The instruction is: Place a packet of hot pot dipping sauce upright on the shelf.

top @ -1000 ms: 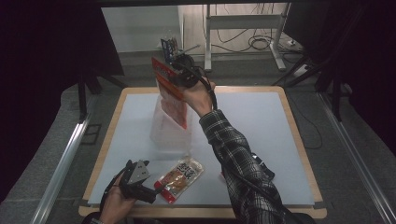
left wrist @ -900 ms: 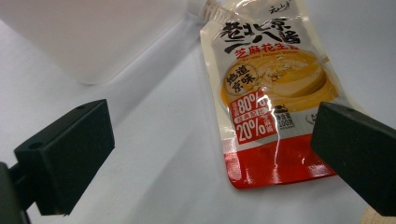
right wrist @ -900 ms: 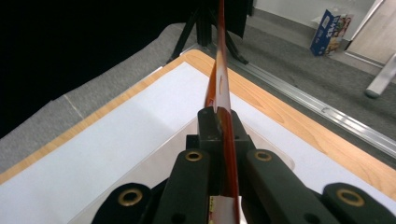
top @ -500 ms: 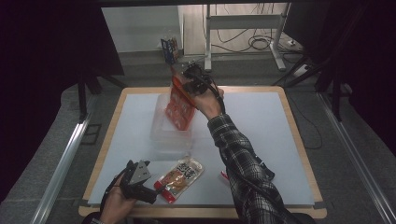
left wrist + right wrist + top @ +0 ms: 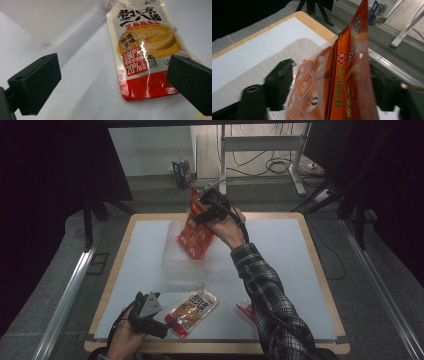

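Note:
An orange-red hot-pot packet [image 5: 196, 237] stands tilted with its lower end in a clear plastic container [image 5: 182, 262] at the table's middle. My right gripper [image 5: 202, 210] is at the packet's top. Its jaws have just been opening and stand apart, with the packet [image 5: 342, 82] between them and no pad pressing on it. The container's wall [image 5: 287, 53] shows below. My left gripper [image 5: 167, 326] rests open at the front left. A sauce pouch [image 5: 142, 50] lies flat just past its right jaw, with its spout toward the container [image 5: 50, 17].
A small red packet [image 5: 246, 311] lies on the white mat beside the plaid sleeve. The table's wooden rim [image 5: 150, 217] frames the mat. A box [image 5: 182, 172] and metal stand legs sit on the floor behind the table.
The right hand has moved right and down, lowering the orange packet into the clear container, and its jaws have opened. The left gripper and the sauce pouch have not moved.

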`<state>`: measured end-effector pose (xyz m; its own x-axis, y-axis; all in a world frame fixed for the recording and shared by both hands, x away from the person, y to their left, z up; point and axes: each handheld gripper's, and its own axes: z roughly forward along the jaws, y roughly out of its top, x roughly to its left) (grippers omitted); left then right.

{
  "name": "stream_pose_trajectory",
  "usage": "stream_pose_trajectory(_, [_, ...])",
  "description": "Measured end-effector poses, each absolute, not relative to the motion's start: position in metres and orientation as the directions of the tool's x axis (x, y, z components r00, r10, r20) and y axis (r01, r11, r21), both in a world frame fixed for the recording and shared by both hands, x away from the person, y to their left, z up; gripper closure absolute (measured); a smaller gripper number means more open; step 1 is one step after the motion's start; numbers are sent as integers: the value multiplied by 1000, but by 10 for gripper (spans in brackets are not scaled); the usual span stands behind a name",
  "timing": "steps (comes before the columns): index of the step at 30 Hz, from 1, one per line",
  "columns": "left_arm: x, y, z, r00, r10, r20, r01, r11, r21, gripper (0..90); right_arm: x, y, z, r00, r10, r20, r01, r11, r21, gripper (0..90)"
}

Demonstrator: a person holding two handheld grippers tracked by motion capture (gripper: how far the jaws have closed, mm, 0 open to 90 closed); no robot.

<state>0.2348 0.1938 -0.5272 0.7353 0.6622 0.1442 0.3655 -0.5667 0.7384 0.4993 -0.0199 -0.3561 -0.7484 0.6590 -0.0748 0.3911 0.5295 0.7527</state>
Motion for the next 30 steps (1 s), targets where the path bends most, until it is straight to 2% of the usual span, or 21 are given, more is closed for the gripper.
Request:
stream_pose_trajectory(1, [235, 194, -527, 734, 663, 144, 366, -566, 739, 0, 500, -25, -356, -755, 653, -61, 387, 518, 763, 178])
stream_pose_trajectory(10, [235, 194, -527, 737, 660, 144, 367, -570, 735, 0, 495, -45, -355, -769, 637, -55, 367, 511, 777, 54])
stream_pose_trajectory(18, [236, 194, -528, 732, 671, 123, 379, -550, 744, 0, 483, -57, -360, -791, 610, -58, 359, 537, 763, 0])
stream_pose_trajectory(24, [235, 194, -528, 730, 673, 119, 383, -547, 744, 0, 474, -62, -366, -799, 596, -75, 353, 567, 744, 0])
stream_pose_trajectory(30, [235, 194, -528, 729, 673, 124, 381, -550, 744, 0, 462, -73, -372, -803, 594, -58, 349, 547, 761, 0])
